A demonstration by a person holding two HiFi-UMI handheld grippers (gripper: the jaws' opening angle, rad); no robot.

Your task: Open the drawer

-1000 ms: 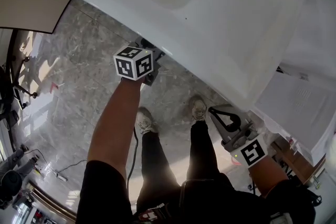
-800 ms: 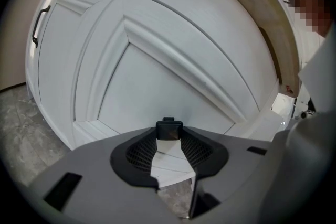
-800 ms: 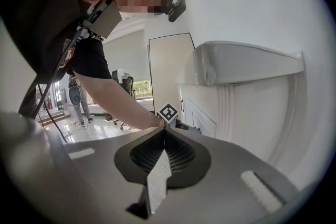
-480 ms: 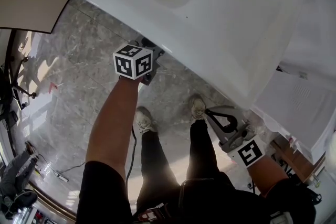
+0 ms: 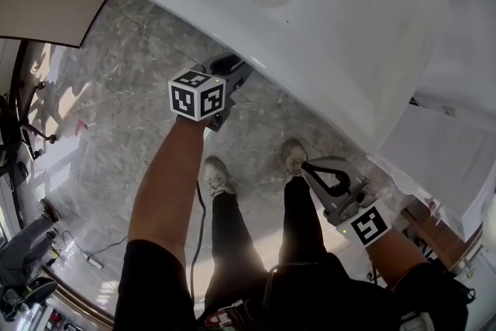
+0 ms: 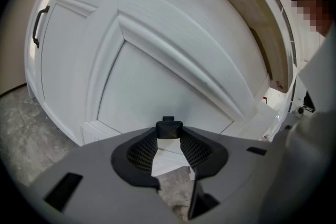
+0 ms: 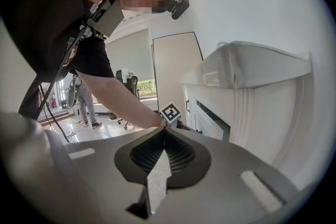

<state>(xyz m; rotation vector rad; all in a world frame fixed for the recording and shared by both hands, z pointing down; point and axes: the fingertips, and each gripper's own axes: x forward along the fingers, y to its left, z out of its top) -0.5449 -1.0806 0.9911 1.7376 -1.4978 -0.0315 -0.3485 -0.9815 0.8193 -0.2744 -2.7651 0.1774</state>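
The white drawer front (image 6: 157, 86) fills the left gripper view, and its small black handle (image 6: 168, 127) sits between the jaw tips. My left gripper (image 6: 168, 131) is shut on that handle. In the head view the left gripper (image 5: 229, 77) reaches under the white countertop (image 5: 310, 27), so its tips are hidden there. From the right gripper view a dark gap (image 7: 210, 119) shows along the drawer front, beside the left gripper's marker cube (image 7: 170, 112). My right gripper (image 5: 322, 170) hangs low over the floor, shut on nothing, with its jaw tips (image 7: 164, 136) touching.
A white cabinet door with a black bar handle (image 6: 35, 26) stands left of the drawer. Grey marble floor (image 5: 116, 112) lies below, with the person's shoes (image 5: 215, 178) and a cable (image 5: 85, 258). White sheets (image 5: 442, 155) lie at the right, chair legs (image 5: 27, 132) at the far left.
More of the left gripper's dark body now shows from under the countertop edge in the head view. The right gripper has shifted slightly left.
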